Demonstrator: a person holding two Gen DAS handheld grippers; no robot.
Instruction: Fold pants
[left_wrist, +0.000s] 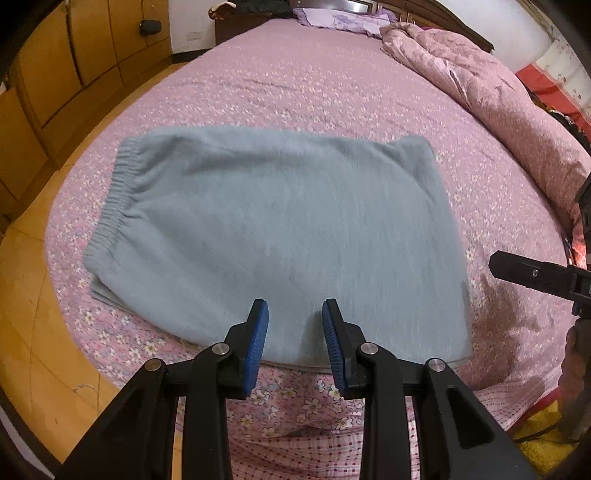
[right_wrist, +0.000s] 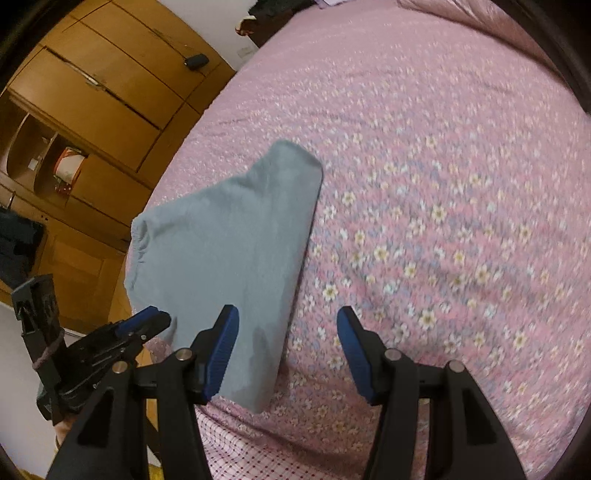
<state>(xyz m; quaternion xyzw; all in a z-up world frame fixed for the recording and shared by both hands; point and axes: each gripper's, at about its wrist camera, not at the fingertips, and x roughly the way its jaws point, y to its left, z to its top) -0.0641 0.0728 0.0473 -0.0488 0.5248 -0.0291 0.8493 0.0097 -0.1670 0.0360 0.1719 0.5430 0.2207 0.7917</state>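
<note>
Pink flowered bedding covers the bed (left_wrist: 332, 92), with a rumpled quilt (left_wrist: 480, 96) heaped along its far side toward 2 o'clock in the left wrist view and wooden cupboards (right_wrist: 92, 92) beyond the bed's edge at 10 o'clock in the right wrist view.

The pants (left_wrist: 277, 229) lie flat near the bed's near edge, already folded into a neat grey-blue rectangle several layers thick. In the left wrist view the gathered elastic waistband (left_wrist: 114, 199) runs down the bundle's 9 o'clock side and a rounded fold forms the 3 o'clock side. In the right wrist view the same bundle (right_wrist: 236, 240) stretches from 6 o'clock up toward 11 o'clock.

The left gripper (left_wrist: 295, 317) hovers over the bundle's near edge with its jaws parted narrowly and nothing between them. The right gripper (right_wrist: 288, 325) is spread wide and empty, its left finger over the bundle's right edge and its right finger over bare bedding.

The fabric looks like soft, light knit: limp, quick to sag and slide apart at the layers, not fragile. Judging by how it lies, the folding is nearly or fully done. If another fold is wanted, the best hold would be a pinch through all layers at the two near corners, or at the waistband, where the elastic gives a thicker, firmer grip. A pinch on the top layer alone would likely peel the bundle open.
</note>
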